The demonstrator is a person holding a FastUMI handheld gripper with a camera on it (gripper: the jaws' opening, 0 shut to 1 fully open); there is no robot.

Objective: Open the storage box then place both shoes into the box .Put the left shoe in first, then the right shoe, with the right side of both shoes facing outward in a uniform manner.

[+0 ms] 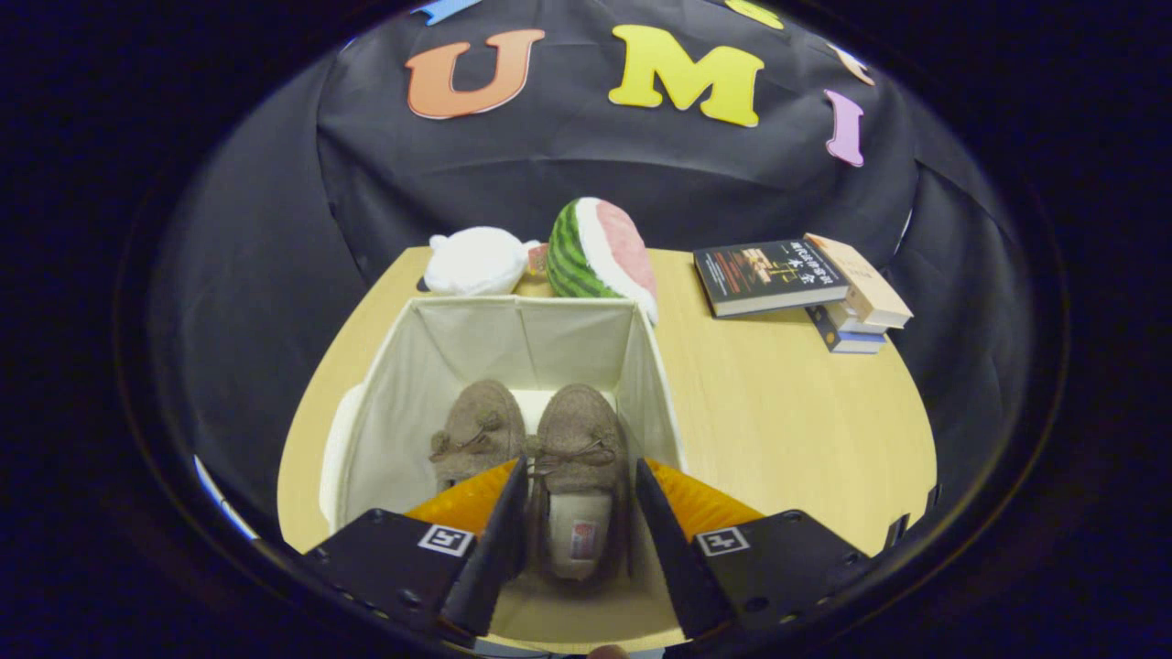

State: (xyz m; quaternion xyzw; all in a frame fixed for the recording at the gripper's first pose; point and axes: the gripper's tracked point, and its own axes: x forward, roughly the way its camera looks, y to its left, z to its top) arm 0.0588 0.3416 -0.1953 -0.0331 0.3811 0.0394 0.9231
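Between the fingers of the gripper (579,540) lies the heel end of the right-hand shoe (577,467), its opening and insole label facing up. The jaws stand a little wider than the shoe; whether the pads press on its sides or merely flank it I cannot tell, though a thin gap seems to show on the right. Both shoes are inside the open storage box (403,366) – the other shoe (476,435) lies just beside it, to its left, touching or nearly so. Each shoe's long axis runs away from the fingers toward the far wall, toes and bows pointing at the watermelon plush (600,247) and white plush (476,261) behind the box. Books (797,279) sit well apart on the table (778,412). Judging by this, the second shoe is being set down – best to let go with it flat and parallel to its mate, then lift straight out without dragging the heel or catching the soft box wall
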